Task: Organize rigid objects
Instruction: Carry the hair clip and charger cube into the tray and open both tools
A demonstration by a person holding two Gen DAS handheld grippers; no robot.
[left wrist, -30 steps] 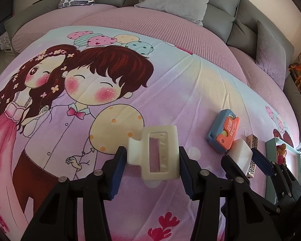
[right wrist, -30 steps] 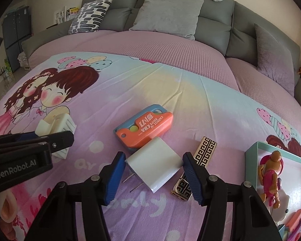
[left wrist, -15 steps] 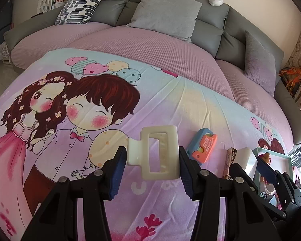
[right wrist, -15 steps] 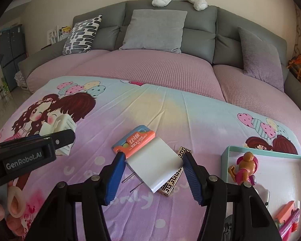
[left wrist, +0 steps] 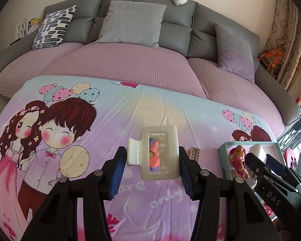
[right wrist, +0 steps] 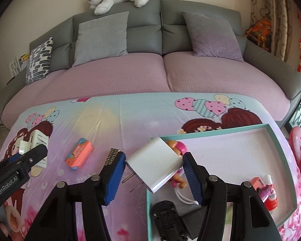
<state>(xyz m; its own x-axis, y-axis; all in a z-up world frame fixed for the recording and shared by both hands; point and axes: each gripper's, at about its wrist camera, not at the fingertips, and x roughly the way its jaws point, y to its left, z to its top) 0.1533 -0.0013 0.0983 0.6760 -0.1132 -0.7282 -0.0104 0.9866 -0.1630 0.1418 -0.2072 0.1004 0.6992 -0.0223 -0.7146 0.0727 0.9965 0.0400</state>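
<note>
Right wrist view showed the right gripper [right wrist: 153, 172] clamped on a white charger [right wrist: 155, 165] above the near-left corner of the teal tray [right wrist: 279, 138], which lay on a cartoon-print bedsheet [right wrist: 130, 120]. Left of the tray, the left gripper [left wrist: 150, 161] clasped a cream hair claw [left wrist: 160, 152]; behind the tray stood a grey sofa [right wrist: 144, 34] with cushions.

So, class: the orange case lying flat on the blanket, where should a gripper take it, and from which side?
Grip the orange case across its two long edges, coming down from above. It lies flat, long and narrow, with clear blanket on both long sides, so the fingers fit there.
</note>
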